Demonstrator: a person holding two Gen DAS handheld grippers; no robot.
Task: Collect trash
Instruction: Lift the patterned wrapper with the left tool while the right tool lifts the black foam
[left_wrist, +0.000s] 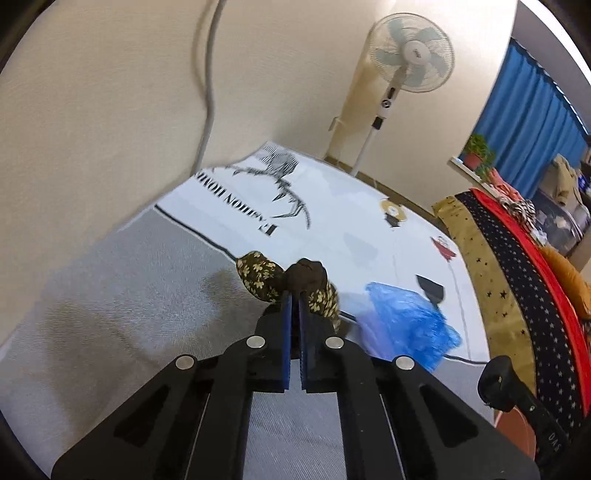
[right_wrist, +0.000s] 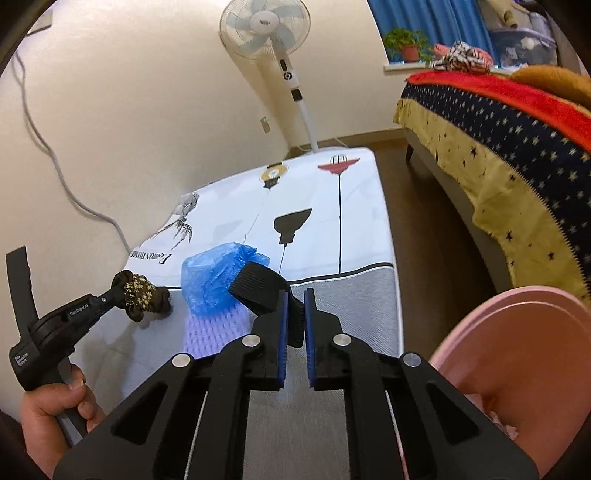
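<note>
**Already gripping on both sides**

Seen over a printed white tabletop (right_wrist: 325, 206). Left gripper (left_wrist: 294, 295): clamped tight on a brown floral scrunchie (left_wrist: 258, 277), held just above the table's grey part. Right gripper (right_wrist: 295, 295): closed on a black ribbed piece (right_wrist: 258, 286), what kind of thing unclear. Touching that piece, a crumpled blue plastic bag (right_wrist: 214, 273) over lilac foam netting (right_wrist: 210, 328). Lower right, beside the table: a pink bin (right_wrist: 517, 350).
</note>
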